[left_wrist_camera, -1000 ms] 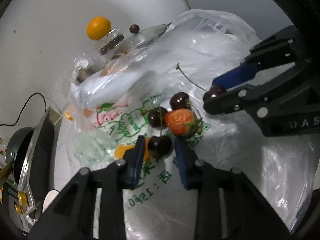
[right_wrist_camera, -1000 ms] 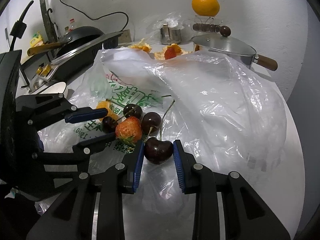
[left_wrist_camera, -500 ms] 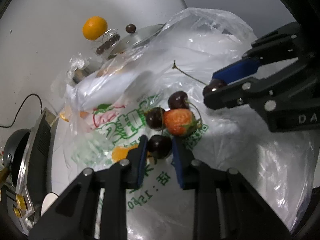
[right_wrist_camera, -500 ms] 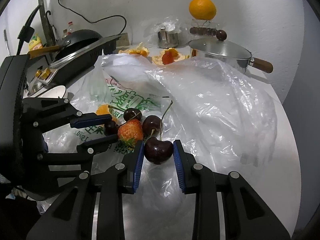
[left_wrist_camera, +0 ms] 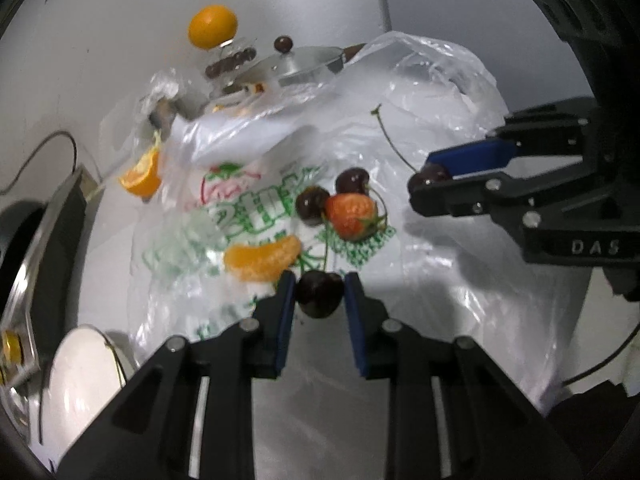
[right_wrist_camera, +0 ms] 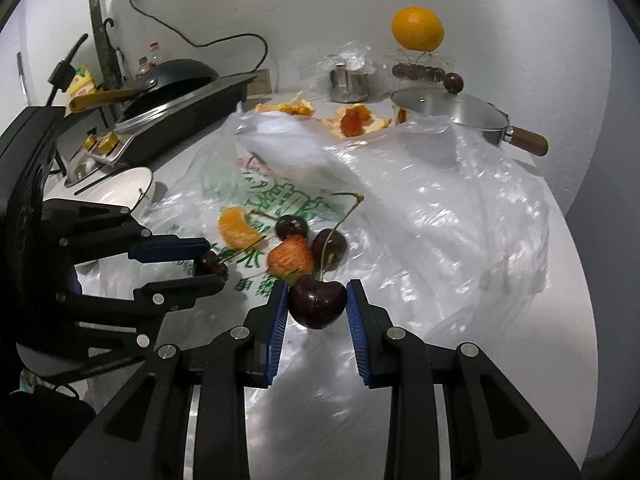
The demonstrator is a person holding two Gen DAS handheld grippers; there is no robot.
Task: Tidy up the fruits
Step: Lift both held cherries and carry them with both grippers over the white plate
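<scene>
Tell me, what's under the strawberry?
The strawberry lies on a printed plastic bag, touching two cherries. Whatever lies beneath the bag there is hidden.

Four cherries are counted: one [left_wrist_camera: 319, 294] between the pads of the left gripper [left_wrist_camera: 319, 300], one [right_wrist_camera: 317, 306] between the pads of the right gripper [right_wrist_camera: 317, 312], and two [right_wrist_camera: 292, 227] [right_wrist_camera: 330, 248] lying on the plastic bag [right_wrist_camera: 440, 216]. Two grippers are thus shown. Strawberries number two: one [right_wrist_camera: 290, 258] among the cherries, one [right_wrist_camera: 351, 122] toward the table's far edge. One whole orange [right_wrist_camera: 417, 34] is seen, raised on a stand. One peeled orange segment [right_wrist_camera: 237, 227] is seen on the bag. One lidded pot [right_wrist_camera: 452, 110], one metal cup [right_wrist_camera: 348, 84], one white bowl [right_wrist_camera: 120, 188] and one dark pan [right_wrist_camera: 172, 74] are counted. Peel pieces near the far edge cannot be counted reliably.
</scene>
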